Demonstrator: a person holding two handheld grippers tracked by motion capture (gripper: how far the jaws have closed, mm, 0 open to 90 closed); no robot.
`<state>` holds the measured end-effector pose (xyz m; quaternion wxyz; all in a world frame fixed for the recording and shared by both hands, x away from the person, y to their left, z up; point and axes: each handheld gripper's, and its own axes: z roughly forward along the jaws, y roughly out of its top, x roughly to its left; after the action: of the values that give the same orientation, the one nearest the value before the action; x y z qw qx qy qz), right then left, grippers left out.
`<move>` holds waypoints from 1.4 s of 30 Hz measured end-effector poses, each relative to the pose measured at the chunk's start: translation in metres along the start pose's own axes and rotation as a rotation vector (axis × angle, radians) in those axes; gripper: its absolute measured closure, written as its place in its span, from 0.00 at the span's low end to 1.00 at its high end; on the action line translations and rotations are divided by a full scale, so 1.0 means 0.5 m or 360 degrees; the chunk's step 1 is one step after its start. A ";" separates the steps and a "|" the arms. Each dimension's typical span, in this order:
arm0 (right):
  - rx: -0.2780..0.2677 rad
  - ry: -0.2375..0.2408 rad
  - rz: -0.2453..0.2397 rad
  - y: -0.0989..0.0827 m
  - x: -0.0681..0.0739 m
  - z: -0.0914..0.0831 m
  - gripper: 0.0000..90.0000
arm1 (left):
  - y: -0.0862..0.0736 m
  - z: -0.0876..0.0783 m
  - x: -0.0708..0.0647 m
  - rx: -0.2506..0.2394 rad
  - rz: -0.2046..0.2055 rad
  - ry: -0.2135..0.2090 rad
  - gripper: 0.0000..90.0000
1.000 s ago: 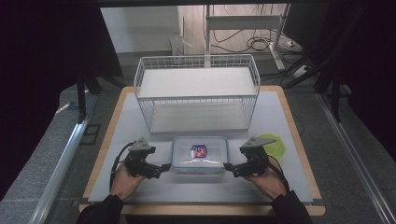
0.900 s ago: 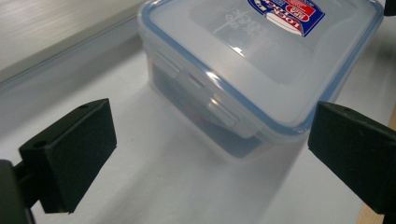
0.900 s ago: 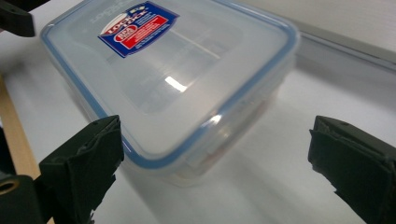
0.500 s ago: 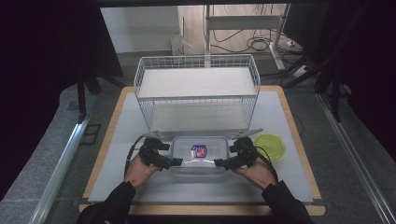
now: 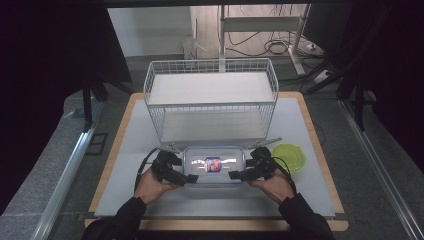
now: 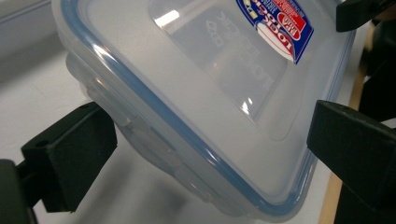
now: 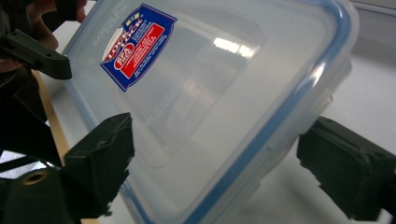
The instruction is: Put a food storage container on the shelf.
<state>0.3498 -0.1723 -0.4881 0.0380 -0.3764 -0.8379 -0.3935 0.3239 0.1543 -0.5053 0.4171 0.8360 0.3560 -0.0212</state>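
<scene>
Clear plastic lidded box (image 5: 214, 165) between fingers

A table (image 5: 125, 170) with a pale grey top and a light wooden edge is seen in the high view; a white wire basket (image 5: 210, 102) is stood on its far half, its open front turned toward the near side; a clear plastic container (image 5: 212, 165) with a blue-sealed lid and a red and blue label is set on the surface just in front of the basket, near the middle; a round green lid (image 5: 289, 156) is laid flat to the right of the container, close beside it; the near strip of the top and both side margins are left bare
</scene>
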 end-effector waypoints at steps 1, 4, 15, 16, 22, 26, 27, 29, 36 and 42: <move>-0.0002 0.0000 -0.0005 -0.004 0.004 -0.003 0.17 | -0.005 -0.004 -0.007 -0.0009 0.0011 0.0016 0.03; -0.0013 -0.0002 -0.0012 -0.016 0.013 -0.015 0.23 | -0.020 -0.023 -0.014 -0.0075 0.0010 0.0033 0.14; -0.0154 0.0064 0.0051 -0.047 0.018 -0.059 0.53 | -0.065 -0.064 -0.023 -0.0295 -0.0172 -0.0050 0.51; -0.0159 0.0076 0.0055 -0.050 0.018 -0.063 0.54 | -0.068 -0.066 -0.025 -0.0309 -0.0182 -0.0052 0.53; -0.0202 0.0100 0.0089 -0.061 0.022 -0.069 0.58 | -0.071 -0.066 -0.038 -0.0327 -0.0205 -0.0013 0.53; -0.0220 0.0115 0.0166 -0.064 0.018 -0.068 0.59 | -0.064 -0.065 -0.031 -0.0312 -0.0231 -0.0031 0.53; -0.0223 0.0115 0.0169 -0.064 0.018 -0.068 0.59 | -0.064 -0.065 -0.031 -0.0316 -0.0240 -0.0031 0.53; -0.0235 0.0114 0.0186 -0.064 0.018 -0.068 0.59 | -0.062 -0.063 -0.034 -0.0320 -0.0236 -0.0009 0.53; -0.0287 0.0066 0.0156 -0.048 0.021 -0.083 0.59 | -0.049 -0.063 -0.034 -0.0331 -0.0215 0.0002 0.53; -0.0323 0.0094 0.0142 -0.031 0.023 -0.089 0.59 | -0.028 -0.089 -0.032 -0.0374 -0.0190 0.0016 0.54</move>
<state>0.3211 -0.2026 -0.4632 0.0419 -0.4036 -0.7746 -0.4852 0.2916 0.1823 -0.4807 0.5084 0.7588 0.4072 0.0002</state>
